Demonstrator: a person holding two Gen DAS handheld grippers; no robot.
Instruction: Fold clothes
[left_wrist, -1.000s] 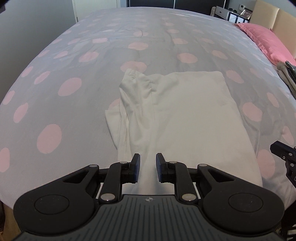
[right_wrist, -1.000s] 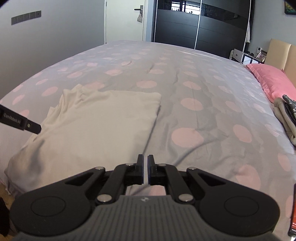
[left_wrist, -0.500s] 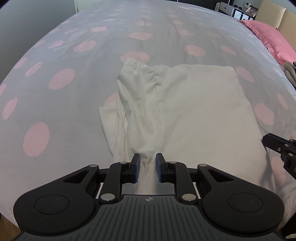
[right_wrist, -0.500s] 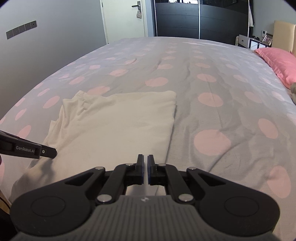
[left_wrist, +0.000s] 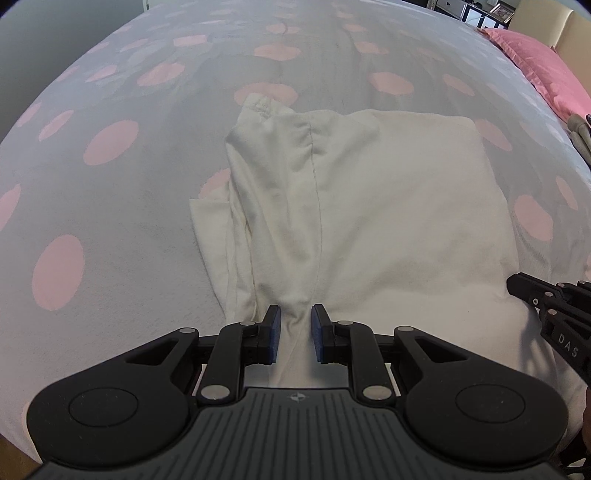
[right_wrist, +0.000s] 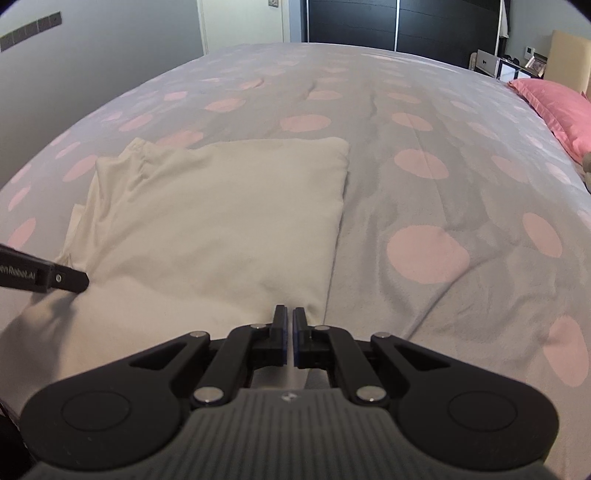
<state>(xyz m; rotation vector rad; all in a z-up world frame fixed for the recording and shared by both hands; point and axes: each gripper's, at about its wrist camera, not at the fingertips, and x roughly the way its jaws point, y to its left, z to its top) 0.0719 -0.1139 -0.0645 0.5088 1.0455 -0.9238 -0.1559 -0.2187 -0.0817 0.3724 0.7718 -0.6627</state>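
- On the grey, pink-dotted bed (right_wrist: 424, 155), the cream cotton garment (left_wrist: 388, 206) lies partly folded, its left side bunched.
- Left gripper (left_wrist: 296, 334) spread astride its near hem; right gripper (right_wrist: 290, 338) nearly pressed together at the near right corner.

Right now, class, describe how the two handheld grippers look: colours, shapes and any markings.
Both the left gripper and right gripper are matte black, with two linkage arms, silver pivot pins, round side discs and a ribbed grey body. Finger pads are blue. White lettering marks their sides.

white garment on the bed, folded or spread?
Partly folded: the white garment lies as a flat rectangle, with its sleeve doubled over along the left side.
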